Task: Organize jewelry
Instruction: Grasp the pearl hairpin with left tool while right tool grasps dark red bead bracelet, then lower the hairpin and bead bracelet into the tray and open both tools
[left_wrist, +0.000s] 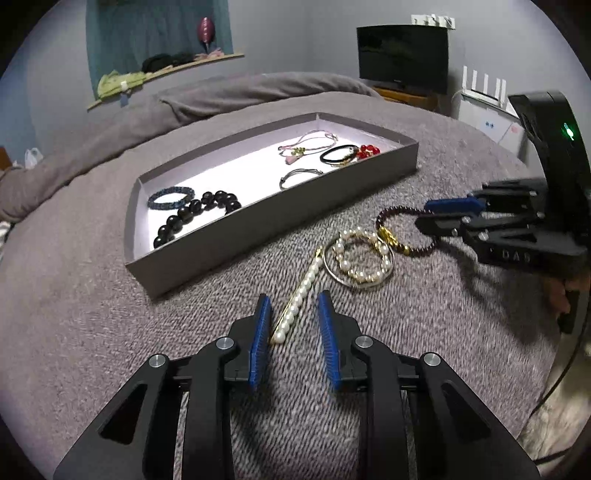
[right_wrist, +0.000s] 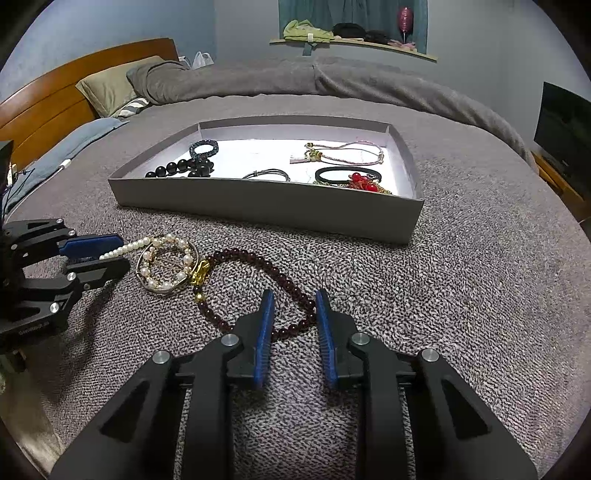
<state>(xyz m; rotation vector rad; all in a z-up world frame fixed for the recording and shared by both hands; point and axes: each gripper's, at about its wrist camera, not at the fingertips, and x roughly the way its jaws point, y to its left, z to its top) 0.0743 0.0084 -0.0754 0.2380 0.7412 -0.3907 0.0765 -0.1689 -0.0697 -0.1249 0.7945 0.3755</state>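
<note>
A grey tray (left_wrist: 258, 229) (right_wrist: 258, 206) on the bed holds several bracelets. On the blanket in front of it lie a pearl strand (left_wrist: 299, 295) (right_wrist: 125, 246), a pearl and gold ring-shaped bracelet (left_wrist: 360, 258) (right_wrist: 166, 264) and a dark red bead bracelet (left_wrist: 402, 214) (right_wrist: 258, 266) with a gold charm. My left gripper (left_wrist: 293, 306) is open with its jaws on either side of the pearl strand's near end. My right gripper (right_wrist: 294, 306) is open with its jaws on either side of the near arc of the dark red bracelet.
The bed has a grey knit blanket (right_wrist: 461, 295), a folded grey duvet (right_wrist: 332, 81) behind the tray, pillows and a wooden headboard (right_wrist: 55, 96) at the left. A TV (left_wrist: 402, 55) stands on a cabinet beyond the bed. A wall shelf (right_wrist: 351, 38) holds clothes.
</note>
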